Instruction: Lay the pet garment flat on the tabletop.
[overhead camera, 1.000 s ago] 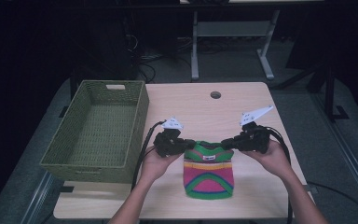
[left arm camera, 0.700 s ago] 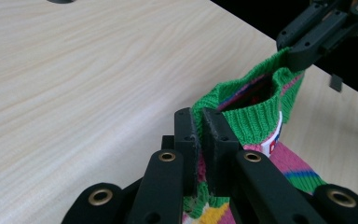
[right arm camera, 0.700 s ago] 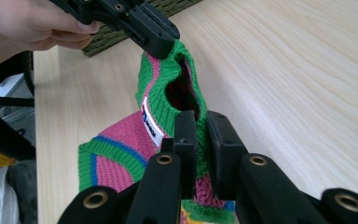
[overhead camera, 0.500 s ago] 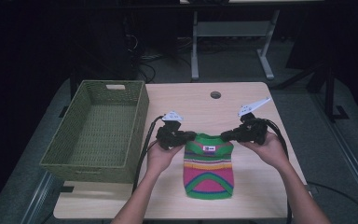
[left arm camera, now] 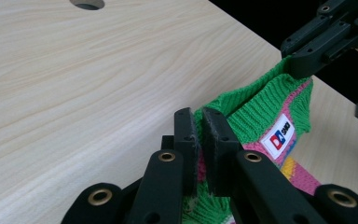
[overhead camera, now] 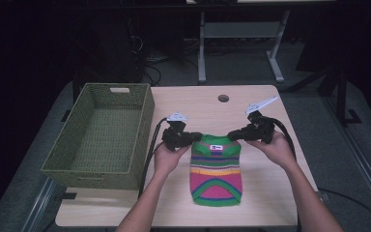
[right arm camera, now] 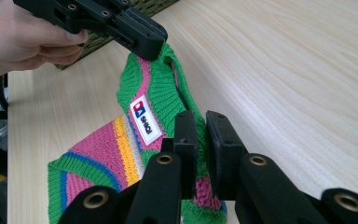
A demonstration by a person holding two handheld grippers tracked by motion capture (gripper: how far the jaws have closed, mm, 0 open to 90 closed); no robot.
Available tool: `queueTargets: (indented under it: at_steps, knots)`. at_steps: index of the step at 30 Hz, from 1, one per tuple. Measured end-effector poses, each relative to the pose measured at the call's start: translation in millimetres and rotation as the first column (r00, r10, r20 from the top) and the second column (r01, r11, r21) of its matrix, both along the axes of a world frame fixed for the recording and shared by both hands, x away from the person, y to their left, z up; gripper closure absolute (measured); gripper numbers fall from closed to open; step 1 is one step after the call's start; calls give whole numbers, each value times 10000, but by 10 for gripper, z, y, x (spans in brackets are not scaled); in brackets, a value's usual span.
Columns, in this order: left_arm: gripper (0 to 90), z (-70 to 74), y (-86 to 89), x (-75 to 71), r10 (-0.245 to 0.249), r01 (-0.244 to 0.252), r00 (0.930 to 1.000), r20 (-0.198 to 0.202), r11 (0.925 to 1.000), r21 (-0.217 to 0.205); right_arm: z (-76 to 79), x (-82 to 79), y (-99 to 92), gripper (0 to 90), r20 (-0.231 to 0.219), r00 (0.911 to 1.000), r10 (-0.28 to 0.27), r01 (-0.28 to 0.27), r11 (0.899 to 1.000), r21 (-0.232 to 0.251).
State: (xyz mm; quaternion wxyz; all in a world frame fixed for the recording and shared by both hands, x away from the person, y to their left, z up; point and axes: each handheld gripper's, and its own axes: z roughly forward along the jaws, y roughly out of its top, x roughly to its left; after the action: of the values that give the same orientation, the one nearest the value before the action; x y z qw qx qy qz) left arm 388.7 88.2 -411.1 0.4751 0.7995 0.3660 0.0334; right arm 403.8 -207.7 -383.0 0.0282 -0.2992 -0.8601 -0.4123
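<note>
High view, striped knit sweater (overhead camera: pixel 216 169) pinched between left tool (overhead camera: pixel 196 139), right tool (overhead camera: pixel 232 136), apparently lifted.

Sweater (overhead camera: pixel 216 169) green-pink-yellow-blue striped; basket (overhead camera: pixel 101 135) olive; tongs (left arm camera: pixel 199 140) black.

Sweater (left arm camera: pixel 256 109) edge pinched inside left hand-held gripper (left arm camera: pixel 198 128), hidden between pads; lower body cut by frame bottom. Same for right hand-held gripper (right arm camera: pixel 200 128): collar fold hidden there. Label (overhead camera: pixel 216 147) text too small in high view. Forearms cut off at bottom edge. Background behind tabletop (overhead camera: pixel 251 96) too dark to read.
</note>
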Motion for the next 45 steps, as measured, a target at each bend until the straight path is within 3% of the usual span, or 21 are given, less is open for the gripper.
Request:
queueTargets:
  at_steps: [7,11,22,34,45]
  knots:
    - [844,16,-45,84,117,-121,9999,101,9993,358,-85,91,-18,823,-157,9996,-230,230,9997,26]
    - [844,8,-71,126,290,-294,9995,135,9993,245,-135,151,-52,823,-240,9990,-371,374,9992,126]
    - [835,-110,-109,233,755,-751,9971,-47,9956,556,-281,284,-75,821,-492,9968,-628,635,9979,129]
    - [832,-177,-44,314,1232,-1218,9920,-289,9915,459,-357,414,1,814,-746,9935,-863,841,9959,-328]
    - [860,-226,-108,308,969,-942,9946,-382,9933,669,-558,529,-14,807,-1037,9867,-1248,1168,9899,-799]
